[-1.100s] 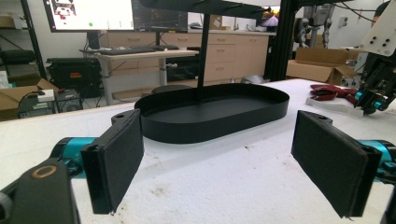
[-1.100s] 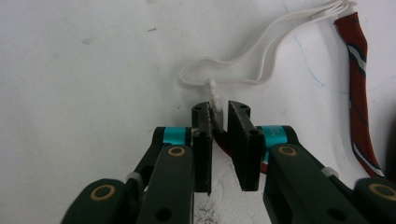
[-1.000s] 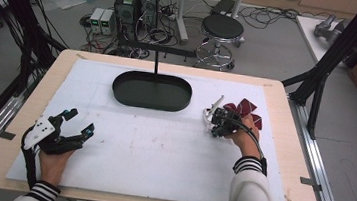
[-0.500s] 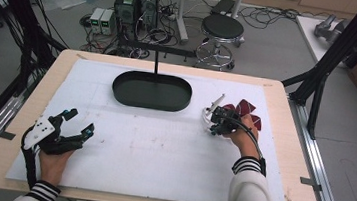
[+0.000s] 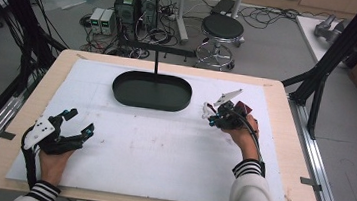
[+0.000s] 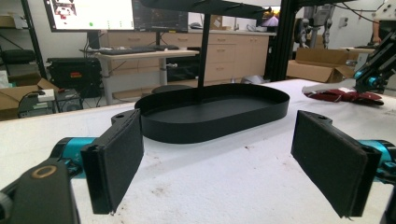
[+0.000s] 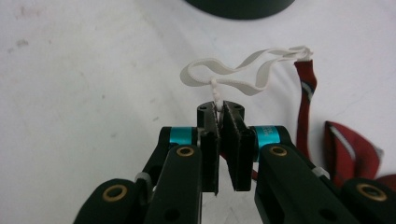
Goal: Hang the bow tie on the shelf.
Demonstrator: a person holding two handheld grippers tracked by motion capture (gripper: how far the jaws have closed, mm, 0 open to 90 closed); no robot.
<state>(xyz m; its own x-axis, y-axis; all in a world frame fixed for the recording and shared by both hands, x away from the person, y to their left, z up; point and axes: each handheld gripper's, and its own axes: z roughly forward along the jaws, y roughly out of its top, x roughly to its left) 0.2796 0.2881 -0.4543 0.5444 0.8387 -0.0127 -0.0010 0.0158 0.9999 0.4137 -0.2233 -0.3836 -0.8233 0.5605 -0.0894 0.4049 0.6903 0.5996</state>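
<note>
A red bow tie (image 7: 348, 147) with a white elastic strap (image 7: 233, 74) lies on the white mat at the right. My right gripper (image 7: 219, 108) is shut on a thin part of that strap, whose loop curls just beyond the jaws. In the high view the right gripper (image 5: 211, 113) sits right of the black oval tray (image 5: 149, 106), with the bow tie (image 5: 242, 108) under the hand. My left gripper (image 5: 80, 121) rests at the near left, open, its pads (image 6: 119, 158) wide apart with nothing between them. It faces the tray (image 6: 210, 116) and the distant bow tie (image 6: 343, 95).
A thin black post (image 5: 156, 65) rises from the back of the tray and carries a crossbar. The mat covers a wooden table (image 5: 290, 142). Black frame legs (image 5: 319, 80) stand at the right corner, and a stool (image 5: 222, 30) is behind the table.
My right gripper has shifted slightly left with the strap in it, drawing the bow tie along. The left gripper has not moved.
</note>
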